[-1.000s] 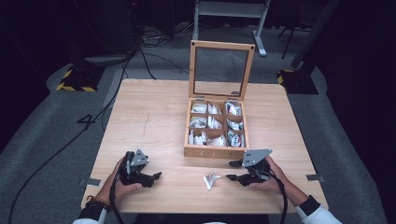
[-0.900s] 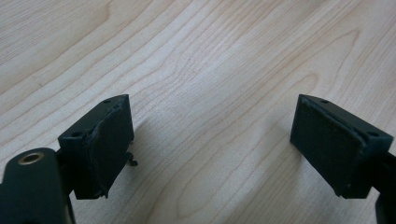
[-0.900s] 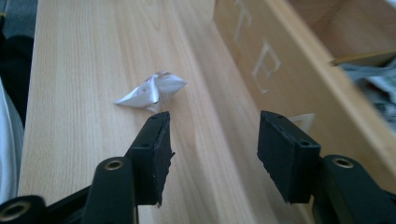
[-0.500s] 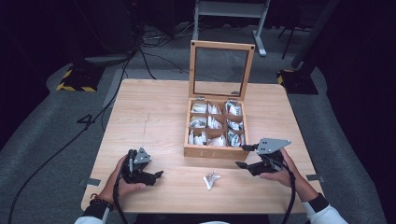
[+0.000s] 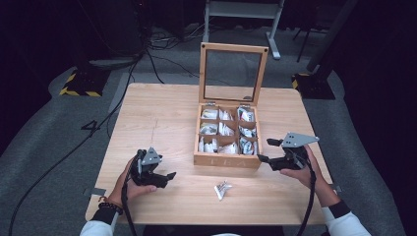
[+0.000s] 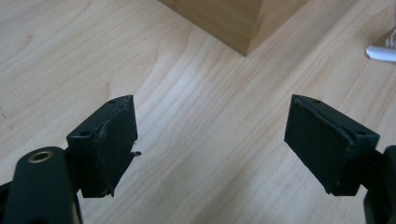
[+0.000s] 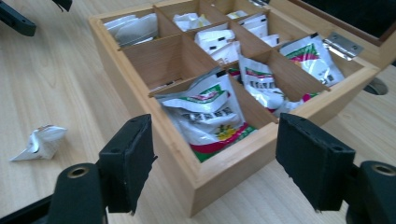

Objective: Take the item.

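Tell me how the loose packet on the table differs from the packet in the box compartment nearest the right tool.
The small white crumpled packet lies alone on the light wooden table, twisted and creased; the white packet with green and red print leans flat and smooth inside the wooden compartment box. Both are white sachets, untouched by either tool.

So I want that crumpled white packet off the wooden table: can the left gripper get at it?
Probably yes: the left gripper is open, and bare table separates it from the packet.
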A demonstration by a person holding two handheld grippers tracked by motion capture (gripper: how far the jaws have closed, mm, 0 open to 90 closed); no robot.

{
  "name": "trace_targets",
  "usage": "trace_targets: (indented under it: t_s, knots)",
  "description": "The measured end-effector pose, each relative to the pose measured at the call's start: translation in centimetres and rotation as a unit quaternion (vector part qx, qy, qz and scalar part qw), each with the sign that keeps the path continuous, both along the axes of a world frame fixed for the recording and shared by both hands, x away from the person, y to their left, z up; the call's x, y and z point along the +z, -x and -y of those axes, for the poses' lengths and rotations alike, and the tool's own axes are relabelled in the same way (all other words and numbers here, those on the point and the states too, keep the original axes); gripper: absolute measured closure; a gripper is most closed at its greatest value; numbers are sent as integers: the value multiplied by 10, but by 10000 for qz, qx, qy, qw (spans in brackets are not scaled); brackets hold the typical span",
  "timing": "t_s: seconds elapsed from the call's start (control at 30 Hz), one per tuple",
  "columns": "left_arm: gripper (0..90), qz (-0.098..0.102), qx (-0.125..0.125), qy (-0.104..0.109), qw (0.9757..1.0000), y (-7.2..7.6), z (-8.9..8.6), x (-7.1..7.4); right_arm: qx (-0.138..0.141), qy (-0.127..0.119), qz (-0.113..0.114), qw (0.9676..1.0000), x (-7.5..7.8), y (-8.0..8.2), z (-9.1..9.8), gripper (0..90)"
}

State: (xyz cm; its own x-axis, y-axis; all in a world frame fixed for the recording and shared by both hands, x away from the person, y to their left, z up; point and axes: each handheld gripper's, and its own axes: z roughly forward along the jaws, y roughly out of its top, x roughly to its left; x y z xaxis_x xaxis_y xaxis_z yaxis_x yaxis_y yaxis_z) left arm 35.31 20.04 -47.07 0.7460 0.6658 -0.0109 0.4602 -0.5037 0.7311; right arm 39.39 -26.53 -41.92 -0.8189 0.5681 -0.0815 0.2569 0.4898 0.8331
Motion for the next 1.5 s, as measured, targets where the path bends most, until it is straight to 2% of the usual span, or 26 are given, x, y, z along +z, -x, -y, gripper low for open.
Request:
trace_targets:
  t_s: [0.13, 0.3, 0.47, 0.57, 0.6, 0.7, 0.77, 0.83, 1.0, 1.07, 1.17, 1.27, 1.43, 1.5]
  knots:
    - [174, 52, -21, 35, 10000, -9, 6, 7, -120, -94, -25, 9999, 2, -6, 6, 292]
    - [171, 217, -61, 125, 9997, -23, 13, 20, -321, -120, -76, 9994, 4, -16, 11, 286]
    - [169, 352, -70, 187, 9992, -46, 24, 33, -496, -94, -118, 9987, 6, -28, 16, 285]
    - [168, 379, -37, 274, 9989, -61, 30, 39, -627, -84, -35, 9980, 8, -36, 19, 297]
    - [168, 366, -31, 299, 9989, -66, 33, 41, -650, -77, -83, 9978, 9, -40, 19, 291]
    - [172, 383, -14, 234, 9990, -79, 40, 44, -697, -123, -99, 9974, 12, -49, 20, 297]
    - [174, 408, -13, 181, 9990, -88, 46, 47, -777, -55, -109, 9969, 14, -57, 18, 298]
    - [173, 420, 15, 188, 9989, -99, 52, 51, -809, -131, -146, 9965, 16, -65, 17, 300]
    - [174, 428, 70, 293, 9986, -121, 62, 61, -925, -108, -197, 9955, 19, -82, 13, 296]
    - [173, 503, 98, 201, 9985, -129, 66, 65, -994, -141, -211, 9947, 21, -90, 12, 296]
    - [174, 423, 160, 253, 9987, -142, 71, 68, -1057, -257, -247, 9938, 25, -101, 11, 297]
    - [176, 382, 232, 280, 9986, -156, 76, 71, -1109, -242, -232, 9933, 28, -111, 8, 297]
    - [178, 328, 339, 318, 9984, -179, 86, 73, -1189, -364, -263, 9919, 36, -129, 3, 301]
    - [179, 315, 399, 266, 9984, -189, 90, 73, -1201, -352, -243, 9918, 37, -136, 1, 301]
